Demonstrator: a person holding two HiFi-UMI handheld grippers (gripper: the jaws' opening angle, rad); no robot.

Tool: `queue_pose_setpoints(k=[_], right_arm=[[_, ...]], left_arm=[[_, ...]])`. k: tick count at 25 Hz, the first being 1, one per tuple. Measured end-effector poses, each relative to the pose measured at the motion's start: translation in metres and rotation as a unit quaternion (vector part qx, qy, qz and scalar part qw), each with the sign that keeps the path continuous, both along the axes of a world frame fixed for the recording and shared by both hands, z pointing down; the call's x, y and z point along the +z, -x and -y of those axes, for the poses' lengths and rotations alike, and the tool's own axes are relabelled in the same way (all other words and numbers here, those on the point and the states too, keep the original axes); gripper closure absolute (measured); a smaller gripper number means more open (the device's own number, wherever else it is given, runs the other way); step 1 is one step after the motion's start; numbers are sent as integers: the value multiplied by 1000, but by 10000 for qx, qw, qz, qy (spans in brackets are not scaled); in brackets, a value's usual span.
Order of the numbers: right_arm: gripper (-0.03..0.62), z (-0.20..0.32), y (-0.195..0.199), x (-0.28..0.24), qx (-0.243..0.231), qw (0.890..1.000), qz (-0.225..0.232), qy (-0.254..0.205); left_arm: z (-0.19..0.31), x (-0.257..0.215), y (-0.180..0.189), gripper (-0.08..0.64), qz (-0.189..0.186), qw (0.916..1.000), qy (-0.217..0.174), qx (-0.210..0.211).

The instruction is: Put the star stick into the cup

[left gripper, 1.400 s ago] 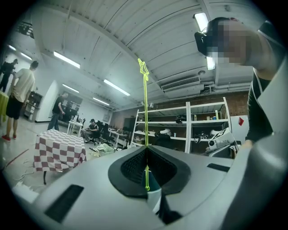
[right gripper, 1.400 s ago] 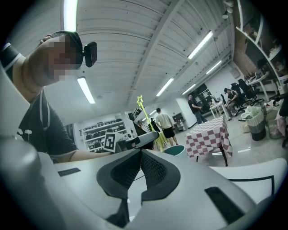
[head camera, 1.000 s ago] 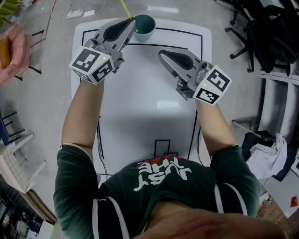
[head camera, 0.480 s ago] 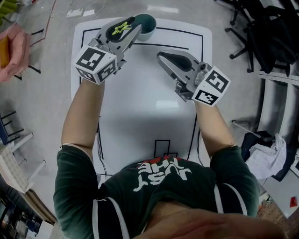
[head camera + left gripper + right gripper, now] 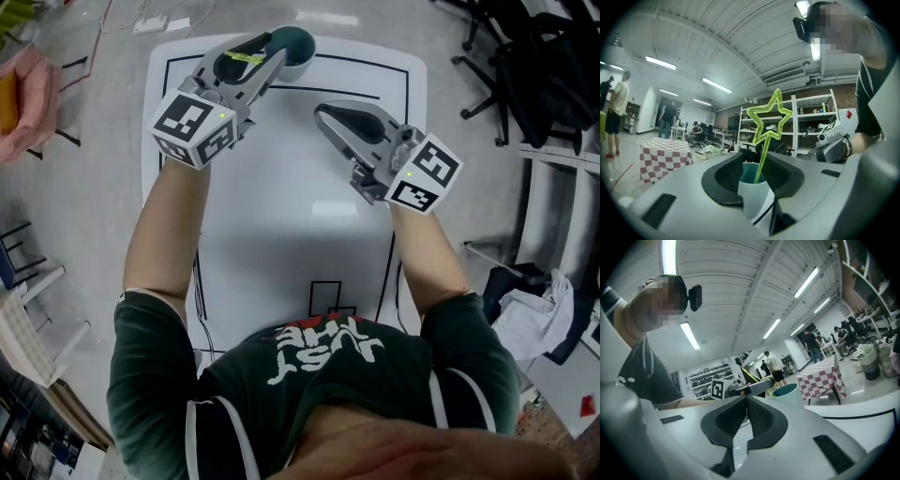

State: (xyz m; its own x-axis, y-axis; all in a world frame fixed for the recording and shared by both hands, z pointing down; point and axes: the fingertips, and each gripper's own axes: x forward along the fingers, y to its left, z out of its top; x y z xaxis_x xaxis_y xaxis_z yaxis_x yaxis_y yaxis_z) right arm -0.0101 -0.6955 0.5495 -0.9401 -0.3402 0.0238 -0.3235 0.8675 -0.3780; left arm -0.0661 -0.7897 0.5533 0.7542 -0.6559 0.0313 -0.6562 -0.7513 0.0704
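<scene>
1. Star stick (image 5: 769,117): a thin, glossy yellow-green rod, its top bent into an open five-pointed star outline. The stem runs down into the cup (image 5: 755,186) and leans a little. Its lower end is hidden behind the cup's wall.
2. Left gripper (image 5: 268,49): a smooth grey shell with dark, ribbed pads (image 5: 726,176) and a marker cube (image 5: 192,127) of black-and-white squares at its rear. Its jaws have just been opening and stand spread, one on either side of the cup. The stem rises between them and neither pad presses on it. In the head view this gripper covers most of the stick, and only a short yellow-green streak shows just beside the cup.
3. Cup: round and matte, pale teal outside and darker teal within. In the head view it is partly hidden under the left gripper's tip. In the left gripper view the jaws cut off its base.
4. Table (image 5: 281,216): a flat white top with rounded corners and thin black lines. The cup stands near its far edge, and the person's dark green shirt (image 5: 319,375) cuts off the edge opposite the cup.
5. Right gripper (image 5: 746,414): the same grey shell and ribbed pads, jaws pressed together with nothing between them. It hangs to the right of the cup, apart from it. In its own view only the cup's rim and upper wall show beyond the shell.
</scene>
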Motion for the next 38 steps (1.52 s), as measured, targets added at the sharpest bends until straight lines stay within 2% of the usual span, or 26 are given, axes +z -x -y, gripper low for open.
queue_pose_setpoints(k=[5,11,16,23,29,38], right_arm=[[557,-1,1,1,6,10000,2,6],[557,-20,-2,0,-24,10000,-41,-55],[557,-9,4,-7,45,9999,-98,-39],[557,-20,3,-38,139,9996,-160,-162],[557,-39,7,-84,221,9988,-243,-355],[558,-86,24,-160,363,9967,-382,-613]], left_arm=[[-2,1,2,437,-42,10000,37,-8],[-28,4,5,365,-95,9998,35,-187],[-27,11,26,362,20,9990,108,-426],[-64,7,48,362,83,9971,333,-674],[-103,-40,61,362,-192,9973,251,-658],[-174,-127,86,379,-621,9973,24,-394]])
